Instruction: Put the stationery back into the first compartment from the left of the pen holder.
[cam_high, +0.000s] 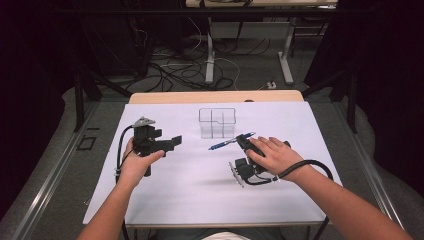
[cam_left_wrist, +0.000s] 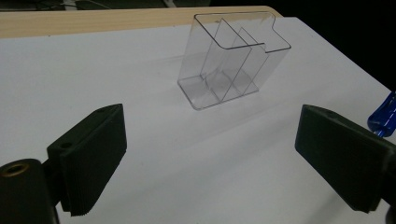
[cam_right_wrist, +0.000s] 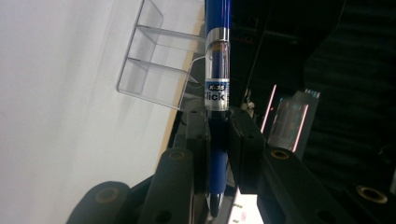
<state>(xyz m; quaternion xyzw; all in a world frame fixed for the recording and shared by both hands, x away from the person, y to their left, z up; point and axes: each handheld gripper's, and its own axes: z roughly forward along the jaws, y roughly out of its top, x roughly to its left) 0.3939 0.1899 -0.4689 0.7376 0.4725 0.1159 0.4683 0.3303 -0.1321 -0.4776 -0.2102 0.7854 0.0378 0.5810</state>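
I have the right gripper (cam_right_wrist: 218, 140) clamped tight on the blue pen (cam_right_wrist: 217, 60), which lies between its jaws at about five o'clock from the clear organiser (cam_high: 217, 123) in the high view; my judgement is to lift the pen, stand it upright above one compartment, then let go low so it doesn't bounce; the left gripper (cam_left_wrist: 210, 163) is spread wide with nothing in it, at nine o'clock from the organiser, and could steady that light box; the organiser is thin, glossy, hard plastic with divider walls; the pen is a smooth, slim cylinder with a chrome band; the white table cover (cam_high: 195, 195) looks matte.
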